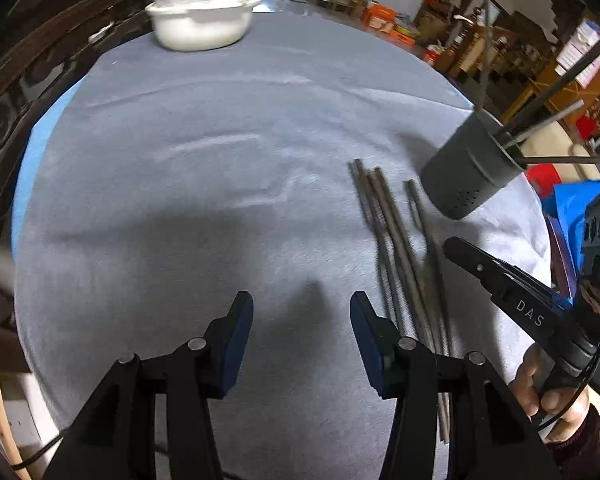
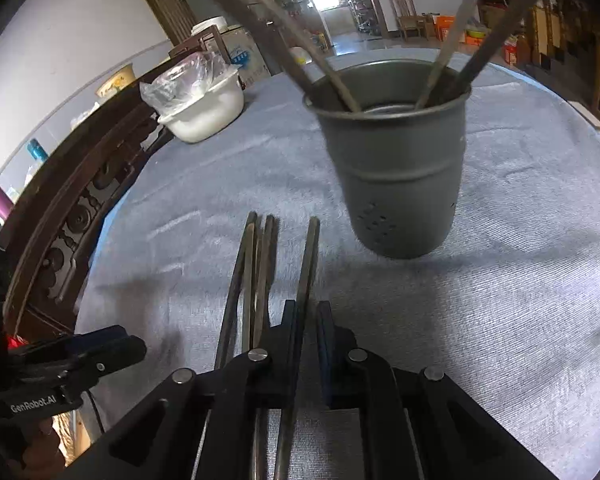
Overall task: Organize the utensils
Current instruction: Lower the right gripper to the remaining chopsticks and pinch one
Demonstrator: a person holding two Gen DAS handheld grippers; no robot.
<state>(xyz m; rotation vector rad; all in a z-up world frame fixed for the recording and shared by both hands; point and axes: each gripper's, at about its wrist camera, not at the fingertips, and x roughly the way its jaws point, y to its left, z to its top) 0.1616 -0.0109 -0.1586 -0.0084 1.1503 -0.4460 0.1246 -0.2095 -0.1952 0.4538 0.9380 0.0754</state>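
Note:
A dark grey metal cup (image 2: 396, 168) stands on the grey cloth with several chopsticks leaning in it; it also shows at the right of the left wrist view (image 1: 466, 170). Several metal chopsticks (image 1: 396, 236) lie side by side on the cloth in front of the cup. My right gripper (image 2: 307, 320) is shut on the rightmost single chopstick (image 2: 310, 256), low over the cloth. The other loose chopsticks (image 2: 252, 268) lie just left of it. My left gripper (image 1: 302, 312) is open and empty above bare cloth, left of the chopsticks. The right gripper's body (image 1: 512, 296) shows beside them.
A white bowl (image 1: 198, 24) holding clear plastic stands at the far side of the round table; it also shows in the right wrist view (image 2: 204, 108). A carved dark wooden chair back (image 2: 72, 208) curves along the table's left edge. The left gripper (image 2: 80, 360) shows at lower left.

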